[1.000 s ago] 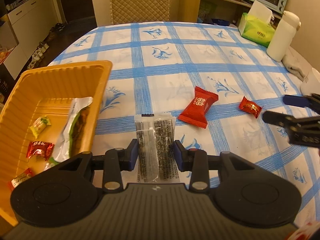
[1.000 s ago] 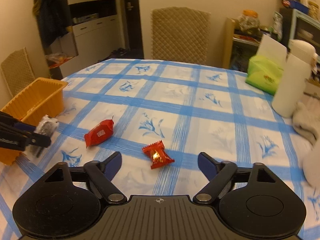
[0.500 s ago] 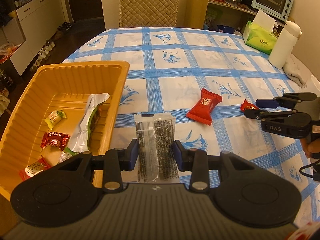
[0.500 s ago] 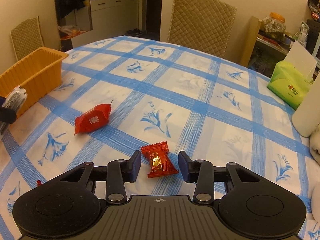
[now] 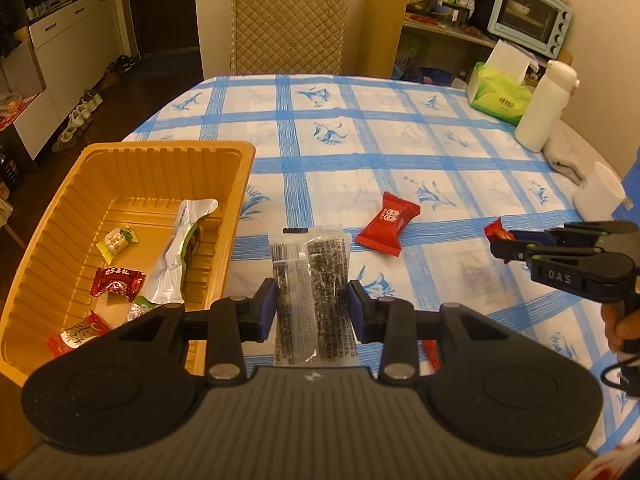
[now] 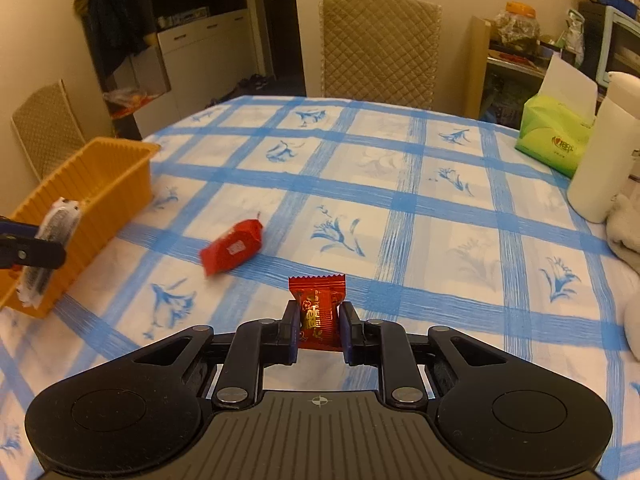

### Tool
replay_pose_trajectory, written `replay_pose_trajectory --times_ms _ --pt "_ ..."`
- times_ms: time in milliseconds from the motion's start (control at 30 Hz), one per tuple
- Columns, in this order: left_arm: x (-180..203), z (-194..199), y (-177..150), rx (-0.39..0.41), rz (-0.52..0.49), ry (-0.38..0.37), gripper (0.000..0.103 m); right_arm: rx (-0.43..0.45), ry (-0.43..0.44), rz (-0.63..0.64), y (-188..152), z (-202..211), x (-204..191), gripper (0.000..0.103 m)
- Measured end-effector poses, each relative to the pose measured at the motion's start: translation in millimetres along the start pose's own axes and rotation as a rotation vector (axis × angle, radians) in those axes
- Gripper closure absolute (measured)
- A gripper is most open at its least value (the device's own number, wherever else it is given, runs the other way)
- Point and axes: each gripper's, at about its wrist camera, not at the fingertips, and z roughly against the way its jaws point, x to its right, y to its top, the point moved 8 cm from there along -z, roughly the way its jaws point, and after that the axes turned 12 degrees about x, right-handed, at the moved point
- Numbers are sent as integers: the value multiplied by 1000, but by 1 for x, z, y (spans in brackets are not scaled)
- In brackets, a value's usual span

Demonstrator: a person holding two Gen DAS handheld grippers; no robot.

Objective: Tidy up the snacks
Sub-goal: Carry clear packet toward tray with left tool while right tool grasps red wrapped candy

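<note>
My left gripper (image 5: 312,304) is shut on a clear packet of dark snack (image 5: 310,280) and holds it above the table, just right of the orange tray (image 5: 168,152). The tray holds several wrapped snacks and a silver-green pouch (image 5: 180,252). My right gripper (image 6: 319,330) is shut on a small red and gold candy (image 6: 318,312), lifted slightly off the cloth; the right gripper also shows in the left wrist view (image 5: 504,242). A larger red snack packet (image 5: 388,224) lies on the tablecloth between the two grippers, also in the right wrist view (image 6: 232,246).
A green tissue box (image 5: 500,96), a white bottle (image 5: 544,108), a grey cloth (image 5: 564,160) and a white cup (image 5: 598,192) stand along the table's right side. A quilted chair (image 5: 288,16) is at the far edge. The table edge drops off left of the tray.
My right gripper closed on the small red candy and lifted it. My left gripper rose and pulled back a little with the dark snack packet still held.
</note>
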Motion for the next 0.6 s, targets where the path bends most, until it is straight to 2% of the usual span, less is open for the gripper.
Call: replay_pose_trajectory --times_ms 267,600 --pt "-18 40 0 41 16 -8 68 28 32 -84 12 45 -34 82" --pt "-78 92 -13 60 73 65 68 30 157 -109 18 72 -114 82"
